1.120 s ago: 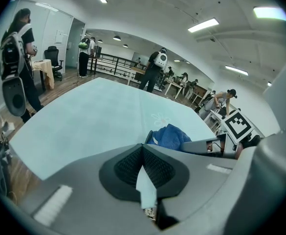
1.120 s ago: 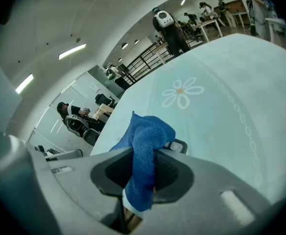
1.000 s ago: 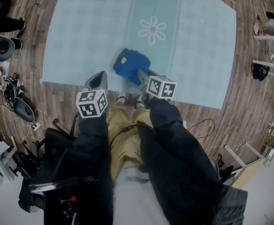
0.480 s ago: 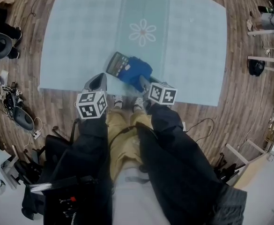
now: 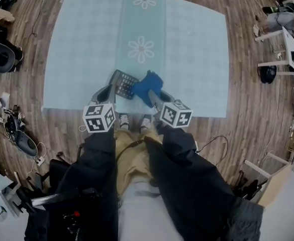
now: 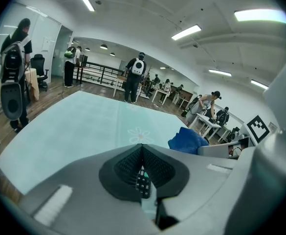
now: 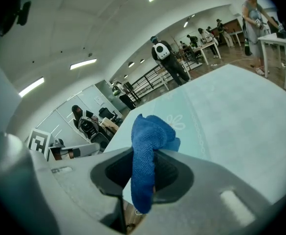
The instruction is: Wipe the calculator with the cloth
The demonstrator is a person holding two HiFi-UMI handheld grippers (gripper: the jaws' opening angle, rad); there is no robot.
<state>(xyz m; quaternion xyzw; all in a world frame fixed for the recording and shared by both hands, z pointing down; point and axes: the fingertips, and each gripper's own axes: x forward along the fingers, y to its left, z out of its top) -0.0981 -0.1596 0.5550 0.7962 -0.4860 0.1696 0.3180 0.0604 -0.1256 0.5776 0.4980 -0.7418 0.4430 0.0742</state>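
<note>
pale blue mat (image 5: pixel 197 59) with flower prints, spread on a wood floor (image 5: pixel 257 119). both grippers are over its near edge, just ahead of the person's shoes (image 5: pixel 132 120). left gripper (image 5: pixel 106 91): fingers nearly together with the dark calculator (image 5: pixel 123 84) between them. it looks pinched by its near end, but the view is tight. calculator sticks out over the mat, keys up. right gripper (image 5: pixel 155 97): fingers pinching the bunched blue cloth (image 5: pixel 147 86), which spills out above and below them. cloth is just beside the calculator's right edge.

Bright ceiling lights (image 6: pixel 187 32), fisheye-bent edges; dark corners
</note>
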